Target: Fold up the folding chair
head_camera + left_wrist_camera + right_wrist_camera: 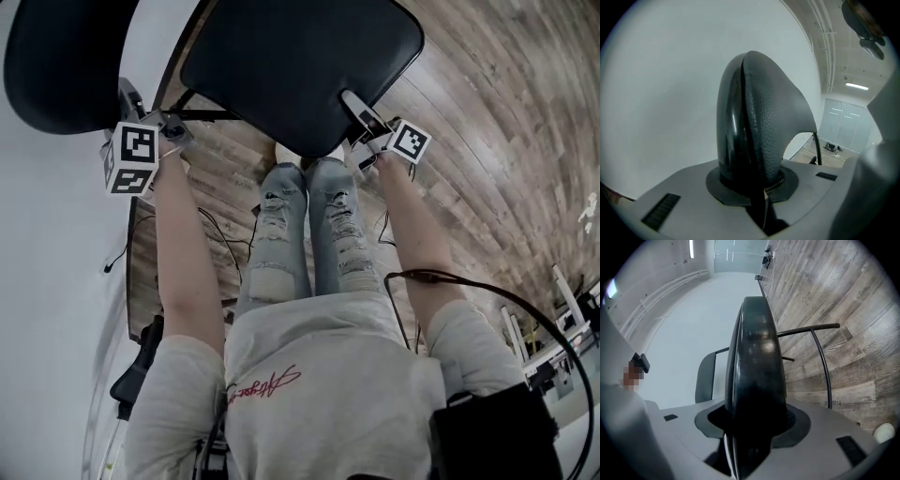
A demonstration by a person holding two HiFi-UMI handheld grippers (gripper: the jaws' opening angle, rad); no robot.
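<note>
Left claw [159, 122] pinches backrest [66, 56] edge, right claw [367, 122] pinches seat [300, 56] near edge. Grips set; seat and backrest apart, so the fold itself looks not yet done.

The backrest [56, 56] stands left of the seat [300, 66], above the floor [487, 141]. The left claw [133, 101] grips the backrest's edge, the right claw [364, 114] the seat's.
</note>
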